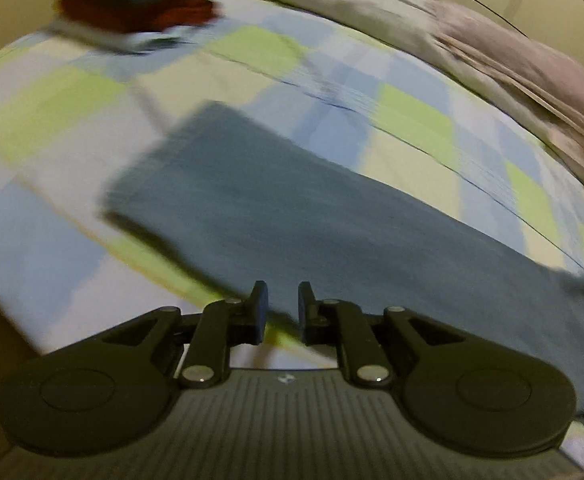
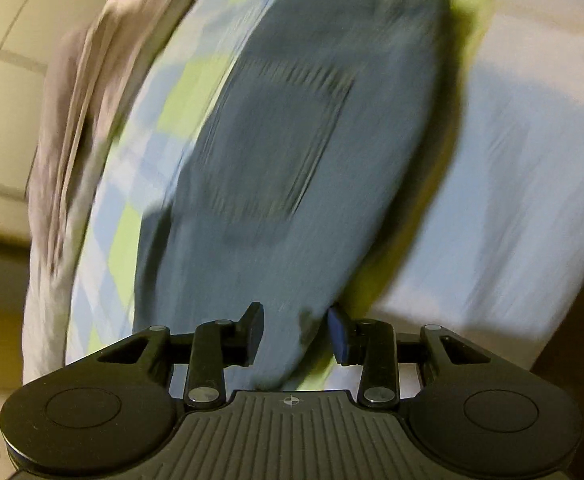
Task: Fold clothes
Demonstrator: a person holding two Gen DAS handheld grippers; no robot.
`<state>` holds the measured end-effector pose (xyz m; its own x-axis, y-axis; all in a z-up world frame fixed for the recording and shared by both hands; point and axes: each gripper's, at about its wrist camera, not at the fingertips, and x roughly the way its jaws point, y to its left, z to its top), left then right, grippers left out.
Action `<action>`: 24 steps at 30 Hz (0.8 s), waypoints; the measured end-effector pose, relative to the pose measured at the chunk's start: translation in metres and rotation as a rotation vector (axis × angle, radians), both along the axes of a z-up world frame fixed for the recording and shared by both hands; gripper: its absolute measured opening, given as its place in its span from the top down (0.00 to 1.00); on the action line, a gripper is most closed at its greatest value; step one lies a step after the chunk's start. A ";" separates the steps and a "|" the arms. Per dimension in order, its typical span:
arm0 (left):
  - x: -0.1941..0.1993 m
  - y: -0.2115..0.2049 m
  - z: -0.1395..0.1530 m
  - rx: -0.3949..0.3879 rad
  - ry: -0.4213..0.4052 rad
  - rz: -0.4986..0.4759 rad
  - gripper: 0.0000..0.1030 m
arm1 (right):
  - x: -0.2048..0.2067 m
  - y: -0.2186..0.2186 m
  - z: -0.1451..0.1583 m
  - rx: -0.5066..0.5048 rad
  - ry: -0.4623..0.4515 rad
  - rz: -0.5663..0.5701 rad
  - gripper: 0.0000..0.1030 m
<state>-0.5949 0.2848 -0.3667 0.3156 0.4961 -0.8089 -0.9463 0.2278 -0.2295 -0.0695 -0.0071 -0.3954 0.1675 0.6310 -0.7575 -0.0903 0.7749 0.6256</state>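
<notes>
Jeans [image 1: 311, 216] lie flat along the bed [image 1: 52, 128], easy to fold. My left gripper [image 1: 283, 312] gapes narrowly, empty; right gripper [image 2: 295, 334] straddles the hem, wider.

- Bed [image 1: 72, 128] covered by a checked sheet in blue, green, cream and white.
- Folded jeans [image 1: 292, 216] lie flat on the sheet, mid-bed; back pocket [image 2: 280, 140] faces up.
- Grey-mauve blanket [image 1: 531, 68] bunched along the far edge.
- Stack of folded clothes [image 1: 140, 4], dark and red, at the far corner; blurred.
</notes>
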 end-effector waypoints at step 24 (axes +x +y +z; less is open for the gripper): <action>0.184 -0.067 -0.048 0.060 0.142 -0.391 0.88 | 0.140 -0.080 -0.015 -0.062 -0.295 0.006 0.98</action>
<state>-0.4108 0.2177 -0.4143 0.3767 0.4091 -0.8311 -0.8072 0.5852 -0.0778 0.0704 -0.0875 -0.4101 0.3830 0.5870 -0.7133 -0.2659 0.8095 0.5234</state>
